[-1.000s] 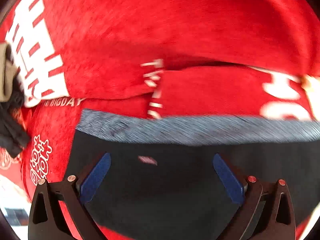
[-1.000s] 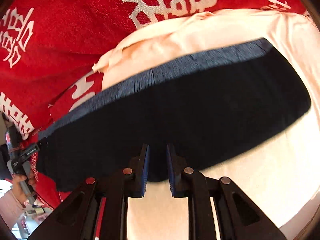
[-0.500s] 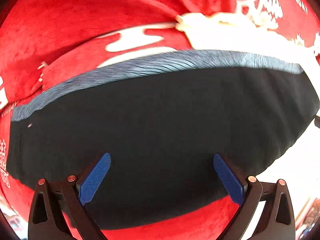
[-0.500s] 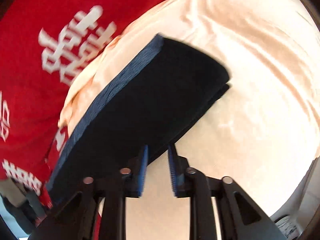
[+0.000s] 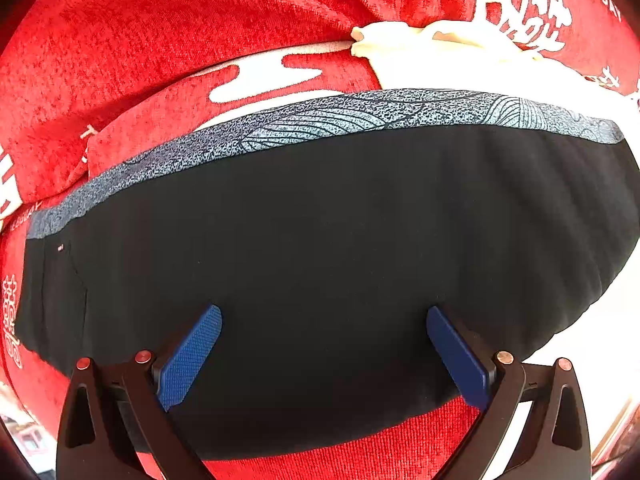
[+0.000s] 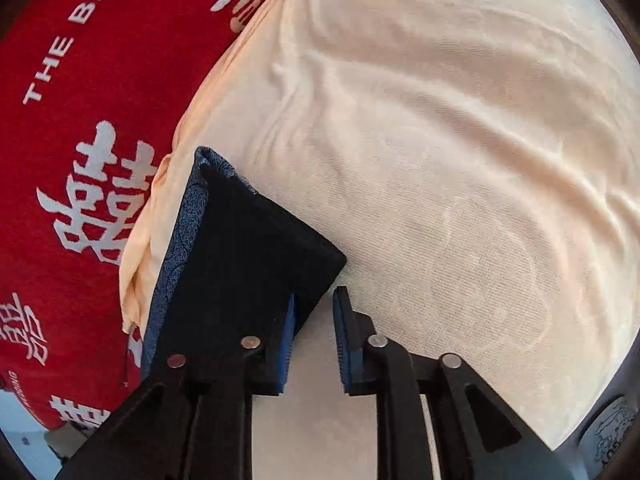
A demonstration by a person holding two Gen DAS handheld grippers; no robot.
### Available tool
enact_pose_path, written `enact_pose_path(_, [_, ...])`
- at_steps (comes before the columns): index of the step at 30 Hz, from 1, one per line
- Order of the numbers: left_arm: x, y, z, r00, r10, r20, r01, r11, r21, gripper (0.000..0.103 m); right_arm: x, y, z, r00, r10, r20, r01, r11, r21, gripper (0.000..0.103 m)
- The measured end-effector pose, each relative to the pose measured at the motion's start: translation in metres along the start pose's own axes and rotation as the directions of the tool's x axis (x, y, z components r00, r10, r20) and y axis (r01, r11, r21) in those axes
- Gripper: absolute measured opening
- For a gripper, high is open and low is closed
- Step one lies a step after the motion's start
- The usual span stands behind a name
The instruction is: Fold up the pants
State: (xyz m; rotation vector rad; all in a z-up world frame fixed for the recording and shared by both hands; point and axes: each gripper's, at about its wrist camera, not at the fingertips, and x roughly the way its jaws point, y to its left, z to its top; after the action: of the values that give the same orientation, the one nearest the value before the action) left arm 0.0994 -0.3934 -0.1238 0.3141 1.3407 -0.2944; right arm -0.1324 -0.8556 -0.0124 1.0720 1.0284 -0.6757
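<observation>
Left wrist view shows my left gripper (image 5: 324,344) spread wide, holding nothing, above the folded black pants (image 5: 320,264) on the red blanket (image 5: 180,40). My right gripper (image 6: 314,332) stands slightly parted beside their edge — I'd press flat, squaring edges.

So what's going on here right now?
A person with two handheld tools is folding black pants with a grey-blue patterned waistband, laid across a red printed blanket and a cream cloth. The left tool hovers wide open over them. The right tool sits slightly open at the folded edge, gripping nothing.
</observation>
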Motion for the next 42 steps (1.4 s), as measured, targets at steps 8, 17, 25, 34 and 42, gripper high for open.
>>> enact_pose_path(8, [0.001,-0.007,0.009,1.000,0.017,-0.017,-0.017,1.000,0.008,0.103,-0.003,0.000,-0.027,0.981,0.174,-0.085,-0.171,0.985,0.036,0.035])
enact_pose_path(17, [0.005,-0.010,0.018,0.999,0.023,-0.027,-0.022,1.000,0.007,0.103,0.012,-0.016,-0.029,0.962,0.268,-0.054,-0.265,0.963,0.051,0.035])
enact_pose_path(25, [0.009,-0.009,0.012,0.999,0.033,-0.022,-0.033,0.999,0.004,0.103,0.028,-0.008,-0.006,0.934,0.356,-0.016,-0.356,0.934,0.030,0.039])
enact_pose_path(34, [0.004,-0.019,0.017,0.995,0.073,-0.061,-0.074,0.997,-0.006,0.103,0.029,-0.002,-0.002,0.919,0.394,-0.014,-0.393,0.919,0.024,0.044])
enact_pose_path(42, [-0.003,-0.028,0.021,0.992,0.105,-0.075,-0.105,0.994,0.012,0.103,0.042,0.004,0.003,0.919,0.394,-0.028,-0.394,0.919,0.010,0.043])
